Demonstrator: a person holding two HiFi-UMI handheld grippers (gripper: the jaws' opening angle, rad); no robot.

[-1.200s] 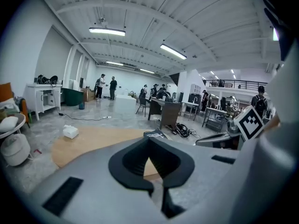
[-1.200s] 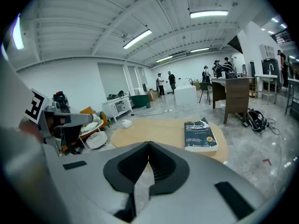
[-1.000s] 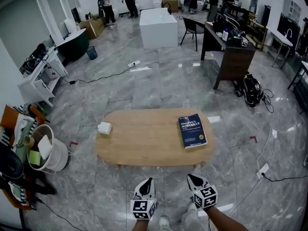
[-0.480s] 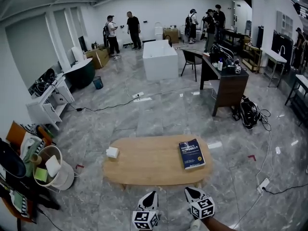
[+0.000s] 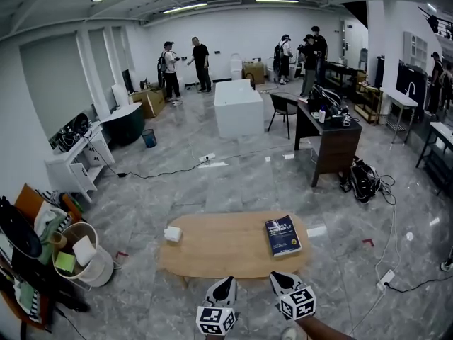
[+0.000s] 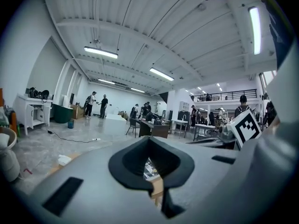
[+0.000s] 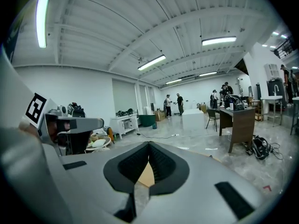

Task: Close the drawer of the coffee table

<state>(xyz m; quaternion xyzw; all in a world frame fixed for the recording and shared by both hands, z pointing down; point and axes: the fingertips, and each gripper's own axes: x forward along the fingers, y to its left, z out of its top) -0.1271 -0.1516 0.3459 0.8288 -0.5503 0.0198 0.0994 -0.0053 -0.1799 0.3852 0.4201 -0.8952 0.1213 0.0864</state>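
Lying on coffee table (image 5: 226, 245): blue book (image 5: 283, 235).

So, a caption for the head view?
Left tongs and right tongs, shut, near an oval wooden coffee table holding a blue book.

A low coffee table (image 5: 226, 250) with a light wooden, oval top is standing level on a grey marbled floor (image 5: 233, 183), low in the middle of the head view. Its long edge is facing the viewer. Its drawer is lying hidden from this angle.

Open lab hall: desks (image 5: 331, 139), floor cables (image 5: 163, 170)
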